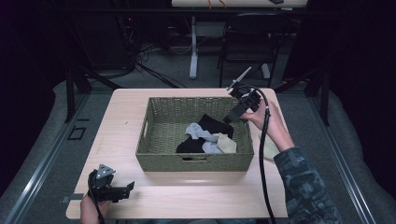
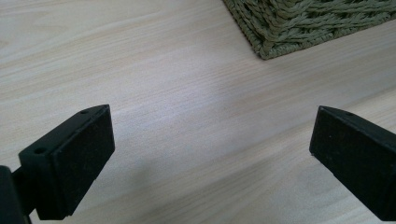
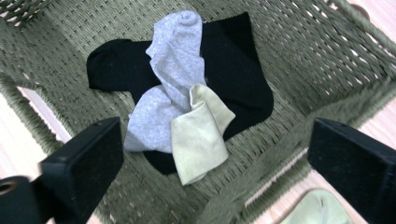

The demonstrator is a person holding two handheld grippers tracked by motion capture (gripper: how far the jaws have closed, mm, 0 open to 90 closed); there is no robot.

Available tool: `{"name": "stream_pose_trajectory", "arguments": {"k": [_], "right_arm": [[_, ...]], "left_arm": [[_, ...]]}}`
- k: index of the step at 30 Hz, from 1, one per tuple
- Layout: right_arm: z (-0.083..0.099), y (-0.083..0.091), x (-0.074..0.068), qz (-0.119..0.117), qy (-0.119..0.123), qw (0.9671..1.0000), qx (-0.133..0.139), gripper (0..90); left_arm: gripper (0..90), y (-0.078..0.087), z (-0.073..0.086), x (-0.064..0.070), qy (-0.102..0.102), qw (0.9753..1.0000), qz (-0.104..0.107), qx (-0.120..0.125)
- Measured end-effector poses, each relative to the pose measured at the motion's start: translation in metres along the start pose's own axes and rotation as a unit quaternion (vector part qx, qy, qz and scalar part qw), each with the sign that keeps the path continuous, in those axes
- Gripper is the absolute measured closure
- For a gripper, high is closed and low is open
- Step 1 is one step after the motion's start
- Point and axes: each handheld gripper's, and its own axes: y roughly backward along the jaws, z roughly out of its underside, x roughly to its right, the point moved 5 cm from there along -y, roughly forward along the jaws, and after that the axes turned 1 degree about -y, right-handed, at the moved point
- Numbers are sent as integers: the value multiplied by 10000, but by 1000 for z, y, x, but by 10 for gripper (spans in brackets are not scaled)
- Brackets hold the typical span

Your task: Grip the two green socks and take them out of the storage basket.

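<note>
A green woven basket (image 1: pixel 154 142) stands mid-table and holds a black sock (image 3: pixel 243 79), a grey sock (image 3: pixel 173 74) lying over it, and a pale green sock (image 3: pixel 198 133) on top. My right gripper (image 1: pixel 232 116) hovers over the basket's right rim, open and empty, its jaws wide apart above the socks. A second pale green sock (image 3: pixel 317 210) lies on the table just outside the basket's right wall (image 1: pixel 270 148). My left gripper (image 1: pixel 128 189) rests low near the table's front left corner, open with bare wood between its jaws; the basket's corner (image 2: pixel 299 28) lies ahead of it.
The light wooden table (image 1: pixel 121 116) has free surface left of and in front of the basket. A black chair (image 1: pixel 247 42) and a white desk leg (image 1: pixel 193 51) stand behind the table. Cables trail on the grey floor at the back.
</note>
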Motion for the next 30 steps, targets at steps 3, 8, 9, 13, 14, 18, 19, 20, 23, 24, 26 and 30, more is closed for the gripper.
{"name": "stream_pose_trajectory", "arguments": {"k": [3, 8, 9, 13, 14, 18, 19, 20, 23, 24, 26, 30], "right_arm": [[-3, -8, -5, -36, 47, 10000, -44, 73], [-6, -22, -9, -104, 152, 9996, -216, 131], [-6, -25, -9, -139, 128, 9996, -227, 135], [-6, -39, -11, -174, 115, 9991, -357, 145], [-6, -46, -11, -159, 120, 9990, -410, 156], [-5, -55, -12, -158, 84, 9984, -528, 172], [-4, -59, -11, -137, 61, 9985, -535, 181], [-4, -62, -12, -155, 25, 9980, -604, 183], [-1, -71, -11, -90, -73, 9978, -658, 201], [-1, -75, -12, -68, -181, 9980, -597, 206], [1, -82, -11, -20, -219, 9974, -690, 246], [3, -92, -12, -7, -264, 9966, -774, 279]], "left_arm": [[0, 0, 0, 0, -1, 10000, 1, -1], [0, 1, 0, 0, 10, 10000, 2, 12], [0, 1, 0, 0, 10, 10000, 4, 12], [0, 1, 0, 0, 7, 10000, 4, 10], [0, 1, 0, 0, 8, 10000, 4, 10], [0, 1, 0, -1, 17, 10000, 7, 20], [0, 1, 0, -1, 17, 10000, 7, 20], [0, 1, 0, 0, 16, 10000, 10, 21], [0, 2, 0, -1, 32, 9999, 43, 107], [0, 3, -1, -1, 47, 9999, 57, 127], [0, 3, 0, -1, 57, 9999, 47, 114], [0, 2, 0, -1, 31, 9999, 43, 94]]}}
